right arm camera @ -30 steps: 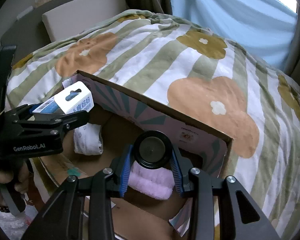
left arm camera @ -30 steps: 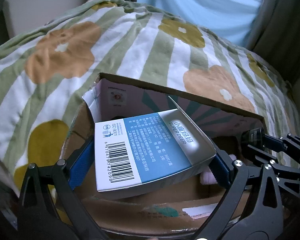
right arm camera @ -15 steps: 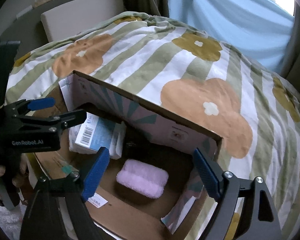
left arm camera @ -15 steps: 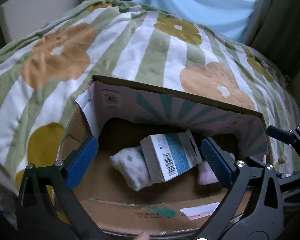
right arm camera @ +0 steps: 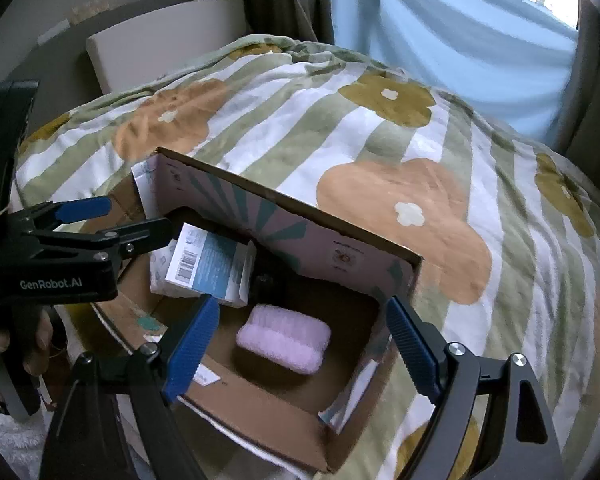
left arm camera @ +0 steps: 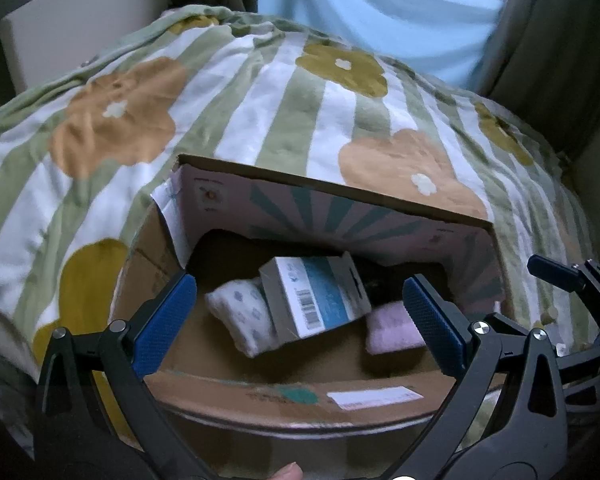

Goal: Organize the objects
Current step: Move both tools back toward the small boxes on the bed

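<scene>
Cardboard box rim lies below both wide-spread, empty tools, left and right

The left tongs no longer clamp the blue-and-white cardboard carton; spread wide now, they leave it lying tilted inside the open cardboard box. The right tongs have let go their black round object and stand empty above the box.

Left claw spread wide and empty, right claw likewise, both angled steeply downward
</scene>
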The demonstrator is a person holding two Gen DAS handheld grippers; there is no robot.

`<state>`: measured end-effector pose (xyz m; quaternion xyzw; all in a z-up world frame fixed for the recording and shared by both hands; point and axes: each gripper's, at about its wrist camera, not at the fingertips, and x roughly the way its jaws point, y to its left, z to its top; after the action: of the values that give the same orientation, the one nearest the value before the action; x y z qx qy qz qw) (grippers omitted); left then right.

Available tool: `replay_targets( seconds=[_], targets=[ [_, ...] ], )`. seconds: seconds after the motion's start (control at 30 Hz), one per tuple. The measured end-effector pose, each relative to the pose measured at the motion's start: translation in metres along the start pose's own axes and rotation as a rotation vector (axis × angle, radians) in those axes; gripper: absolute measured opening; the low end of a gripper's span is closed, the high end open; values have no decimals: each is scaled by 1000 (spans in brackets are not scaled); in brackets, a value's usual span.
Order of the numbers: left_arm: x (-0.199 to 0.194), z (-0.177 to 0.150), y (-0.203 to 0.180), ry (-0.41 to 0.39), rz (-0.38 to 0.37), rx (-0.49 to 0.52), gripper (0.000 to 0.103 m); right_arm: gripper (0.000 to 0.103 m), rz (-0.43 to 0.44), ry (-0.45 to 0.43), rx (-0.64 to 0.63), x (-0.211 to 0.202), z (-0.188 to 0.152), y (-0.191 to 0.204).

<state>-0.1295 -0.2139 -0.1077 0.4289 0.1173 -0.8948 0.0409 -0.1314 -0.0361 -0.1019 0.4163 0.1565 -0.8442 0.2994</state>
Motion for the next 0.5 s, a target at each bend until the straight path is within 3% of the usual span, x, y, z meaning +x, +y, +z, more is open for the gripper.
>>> replay_targets(
  seconds=[0.5],
  targets=[
    [-71, -7, -77, -90, -100, 84, 102, 83, -81, -114, 64, -101, -25, -51]
  ],
)
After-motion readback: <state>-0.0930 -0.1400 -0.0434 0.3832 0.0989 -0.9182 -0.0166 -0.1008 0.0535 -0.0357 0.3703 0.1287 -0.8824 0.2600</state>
